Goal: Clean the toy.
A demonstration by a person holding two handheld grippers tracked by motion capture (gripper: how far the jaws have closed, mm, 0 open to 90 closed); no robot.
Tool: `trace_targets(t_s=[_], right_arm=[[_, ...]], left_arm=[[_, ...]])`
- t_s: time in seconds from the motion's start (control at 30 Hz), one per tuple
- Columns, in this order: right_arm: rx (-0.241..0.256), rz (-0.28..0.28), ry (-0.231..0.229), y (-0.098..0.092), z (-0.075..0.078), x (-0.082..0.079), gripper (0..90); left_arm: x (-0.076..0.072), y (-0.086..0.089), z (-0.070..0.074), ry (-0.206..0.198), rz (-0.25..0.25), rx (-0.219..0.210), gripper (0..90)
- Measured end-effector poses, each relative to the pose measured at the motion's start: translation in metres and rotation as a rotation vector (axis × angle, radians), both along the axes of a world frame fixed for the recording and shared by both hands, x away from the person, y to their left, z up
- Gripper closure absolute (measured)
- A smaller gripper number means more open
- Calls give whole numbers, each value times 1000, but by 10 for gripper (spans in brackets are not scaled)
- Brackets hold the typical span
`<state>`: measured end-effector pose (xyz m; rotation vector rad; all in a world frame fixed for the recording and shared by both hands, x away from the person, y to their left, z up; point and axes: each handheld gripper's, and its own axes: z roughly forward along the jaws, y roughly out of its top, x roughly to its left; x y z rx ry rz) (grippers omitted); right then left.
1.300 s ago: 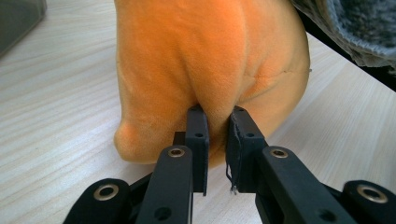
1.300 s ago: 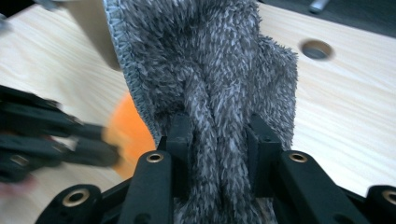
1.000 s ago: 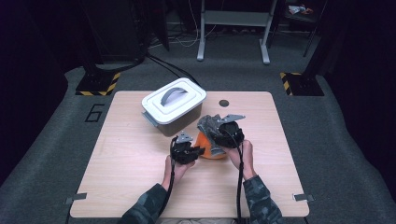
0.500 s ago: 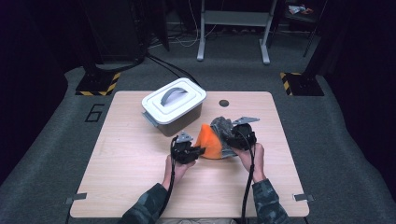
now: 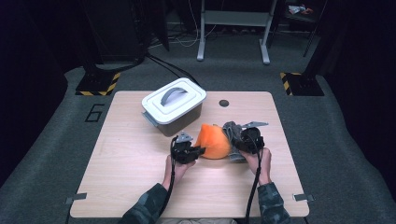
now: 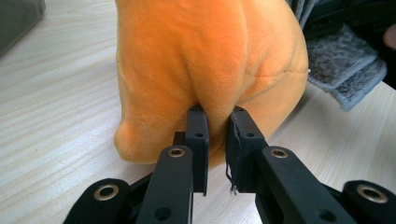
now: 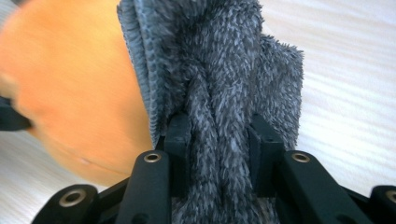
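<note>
1. Front-right of the bin [image 5: 173, 106], near mid-table [image 5: 126, 154], sits the plush [image 5: 213, 141]: an orange stuffed body with a grey fuzzy part [image 5: 229, 130] on the side away from the bin. The bin is lidded, handle on top, close to the plush but not touching it.
2. Plush handling, my read: light, soft, squashes under the jaws, not fragile, not slippery. The pile gives good bite, but a thin pinch of fabric may stretch or slip out before the body follows. Better to take a thick fold or a seam than smooth bulged skin.
3. Left gripper [image 5: 198, 150], on the plush's bin-near side: jaws nearly closed, pinching a small fold of orange fabric low on the body [image 6: 219, 74]. Shallow bite, could slip.
4. Right gripper [image 5: 232, 140], on the side away from the bin: jaws clamped on a thick wad of grey fleece [image 7: 219, 93], which bulges between and past the fingers [image 7: 178, 140]. Firmer hold.
5. High view gives the layout (bin, plush, both hands), but the jaw contacts are too small to judge.
6. Left gripper view shows the orange fold and a seam line [image 6: 280, 74]; the right gripper view shows the fleece texture and grip depth, with the orange body blurred beside it.
</note>
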<state>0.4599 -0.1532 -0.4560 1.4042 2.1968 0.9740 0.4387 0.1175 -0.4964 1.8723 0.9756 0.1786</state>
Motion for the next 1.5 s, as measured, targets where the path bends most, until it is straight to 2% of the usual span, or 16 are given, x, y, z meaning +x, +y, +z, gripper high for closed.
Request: trace_targets(t_s=[0.2,0.27,0.37,0.47,0.63,0.67,0.87,0.97,1.23,1.4,1.5], right_arm=[[-19,-41,58,-6,-19,3,660],[-41,-36,80,-7,-24,5,660],[-40,-39,99,-10,-27,6,661],[-39,-47,67,-13,-20,3,665],[-25,-26,1,-9,5,-4,672],[-23,-28,0,-6,10,-5,675],[-9,54,-80,12,34,-10,690],[11,87,-95,25,42,-11,689],[24,159,-111,58,41,-4,688],[9,160,-106,62,37,0,691],[-11,160,-106,60,38,-1,693]], left_arm=[[1,1,0,6,2,-6,798],[1,1,0,6,0,-2,798],[1,2,0,8,3,-2,797],[2,4,-1,5,2,-3,797],[2,4,1,6,0,-5,796],[1,3,1,7,3,-2,796],[1,3,0,2,-1,-4,796],[1,3,1,5,-4,-8,795],[0,3,0,-5,-11,0,795],[1,5,-1,2,-15,-17,793],[1,4,0,0,-14,-8,794]])
